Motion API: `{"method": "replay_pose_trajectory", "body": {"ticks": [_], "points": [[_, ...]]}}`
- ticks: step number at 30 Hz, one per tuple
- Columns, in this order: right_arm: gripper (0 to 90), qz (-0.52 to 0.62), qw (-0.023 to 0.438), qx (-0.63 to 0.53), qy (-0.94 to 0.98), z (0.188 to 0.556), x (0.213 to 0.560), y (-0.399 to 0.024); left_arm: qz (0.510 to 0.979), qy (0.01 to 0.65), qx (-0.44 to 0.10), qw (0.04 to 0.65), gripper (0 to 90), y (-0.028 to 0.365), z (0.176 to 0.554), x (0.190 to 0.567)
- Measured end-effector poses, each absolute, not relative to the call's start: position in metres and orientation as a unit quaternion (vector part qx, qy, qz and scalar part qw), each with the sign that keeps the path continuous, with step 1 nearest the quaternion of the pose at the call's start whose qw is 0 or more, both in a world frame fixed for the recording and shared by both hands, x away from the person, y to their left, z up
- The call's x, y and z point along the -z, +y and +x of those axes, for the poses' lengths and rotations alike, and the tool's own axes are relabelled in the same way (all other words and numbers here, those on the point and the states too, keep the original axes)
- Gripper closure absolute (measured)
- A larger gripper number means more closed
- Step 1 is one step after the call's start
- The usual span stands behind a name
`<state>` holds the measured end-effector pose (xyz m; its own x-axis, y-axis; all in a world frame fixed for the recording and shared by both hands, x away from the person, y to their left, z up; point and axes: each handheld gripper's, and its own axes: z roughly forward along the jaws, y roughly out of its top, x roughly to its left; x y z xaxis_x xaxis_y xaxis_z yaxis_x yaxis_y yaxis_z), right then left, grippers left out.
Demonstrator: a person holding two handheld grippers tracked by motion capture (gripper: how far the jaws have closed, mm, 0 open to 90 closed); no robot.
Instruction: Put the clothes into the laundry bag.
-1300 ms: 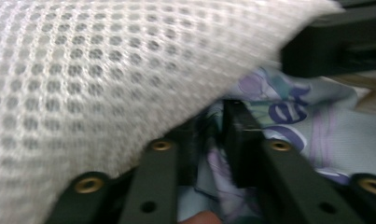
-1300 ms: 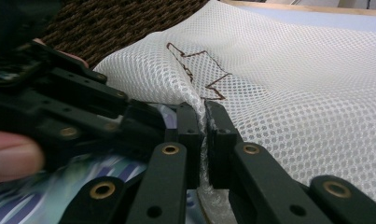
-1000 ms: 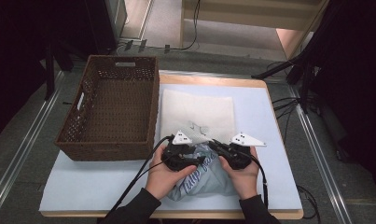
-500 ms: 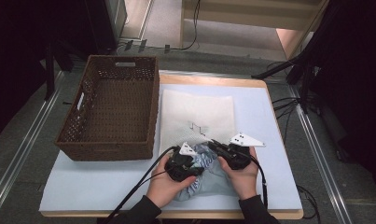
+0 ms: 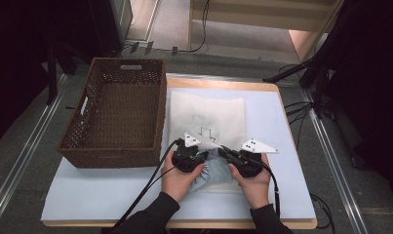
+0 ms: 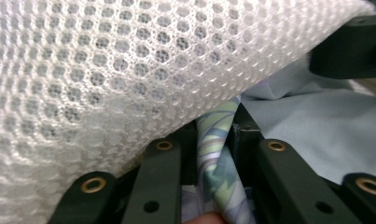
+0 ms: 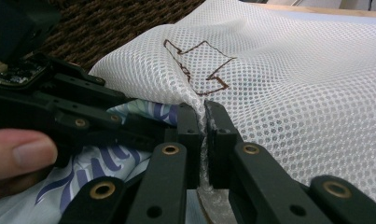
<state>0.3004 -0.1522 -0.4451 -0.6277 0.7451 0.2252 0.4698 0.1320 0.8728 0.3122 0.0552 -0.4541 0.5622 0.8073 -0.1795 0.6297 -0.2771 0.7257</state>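
Currently the step in hand looks like stuffing a patterned garment (image 5: pixel 214 170) into the white mesh laundry bag (image 5: pixel 208 114) lying on the table (image 5: pixel 87 180) beside the wicker basket (image 5: pixel 117 112). The right gripper (image 7: pixel 205 122) is clenched on the bag's mouth edge, and the left gripper (image 6: pixel 214 140), jaws just closing, pinches a fold of the garment at the opening. Next move probably calls for pushing the fold deeper while the right holds the mouth up; the gripper views show both pinches, which the high view hides under hands.

Black sleeves (image 5: pixel 155 214) on both forearms. Left gripper (image 5: pixel 193 152) and right gripper (image 5: pixel 231 157): black bodies, grey three-cornered top plates with dark dots, black cables trailing back. Jaws black, linked bars with brass rivets.
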Motion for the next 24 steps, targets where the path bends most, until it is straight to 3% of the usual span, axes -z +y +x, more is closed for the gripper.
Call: {"method": "replay_pose_trajectory", "body": {"ticks": [6, 15, 17, 20, 24], "points": [[86.8, 0.416, 0.132, -0.513, 0.740, 0.302, 0.448, -0.154, 0.808, 0.417, -0.105, 0.403, 50.0, 0.061, 0.299, 0.444], [86.8, 0.417, 0.132, -0.512, 0.739, 0.302, 0.448, -0.154, 0.834, 0.377, -0.063, 0.397, 33.3, 0.070, 0.271, 0.447], [86.8, 0.417, 0.132, -0.511, 0.740, 0.302, 0.449, -0.153, 0.841, 0.374, -0.067, 0.385, 33.9, 0.069, 0.269, 0.452], [86.7, 0.416, 0.132, -0.510, 0.741, 0.302, 0.449, -0.153, 0.845, 0.378, -0.080, 0.370, 42.7, 0.066, 0.269, 0.458], [86.7, 0.416, 0.132, -0.510, 0.741, 0.302, 0.449, -0.152, 0.845, 0.384, -0.091, 0.361, 64.8, 0.064, 0.273, 0.458]]}}
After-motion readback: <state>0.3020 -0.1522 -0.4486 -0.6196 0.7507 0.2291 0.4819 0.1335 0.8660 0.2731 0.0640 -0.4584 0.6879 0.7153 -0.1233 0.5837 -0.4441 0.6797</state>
